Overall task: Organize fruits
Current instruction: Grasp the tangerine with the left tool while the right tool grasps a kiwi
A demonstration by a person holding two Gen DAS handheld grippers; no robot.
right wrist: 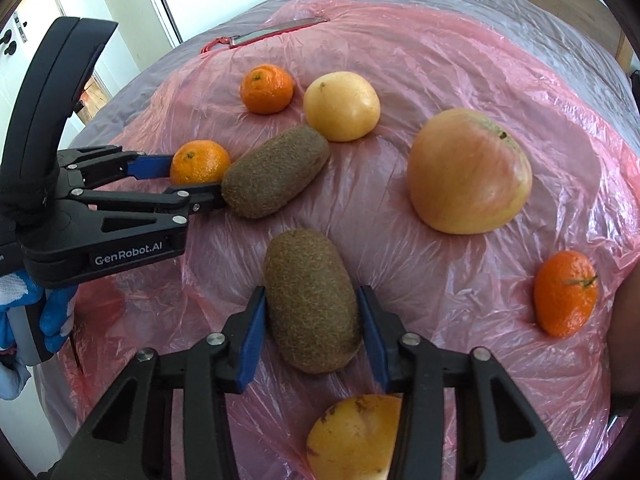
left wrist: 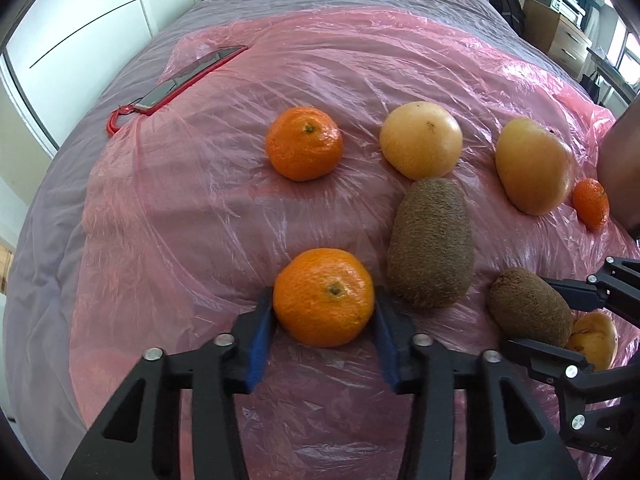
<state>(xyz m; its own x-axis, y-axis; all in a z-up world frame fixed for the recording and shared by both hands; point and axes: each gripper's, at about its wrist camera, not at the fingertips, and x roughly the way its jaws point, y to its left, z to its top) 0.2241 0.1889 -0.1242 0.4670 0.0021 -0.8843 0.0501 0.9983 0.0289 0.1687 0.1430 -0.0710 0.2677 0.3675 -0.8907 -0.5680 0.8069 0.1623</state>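
Pink plastic sheeting [left wrist: 200, 208] covers a grey bed [left wrist: 52, 280], and the fruit lies scattered on it. Each claw has one fruit between its fingers. The left claw [left wrist: 324, 320] brackets a mandarin [left wrist: 325, 297], its blue pads touching or nearly touching the skin on either side; I cannot tell if it grips firmly. The right claw [right wrist: 312, 326] straddles a kiwi [right wrist: 313, 300] whose long axis runs straight ahead along the fingers, so the pads meet its narrow sides; the near pad looks just clear of the skin. A second kiwi [right wrist: 276, 171] lies just beside the left claw's nearer finger, angled toward the yellow fruit [right wrist: 342, 106]. Judged from this, the right claw's kiwi belongs next to that second kiwi, ahead and to its left, closer to the left claw.
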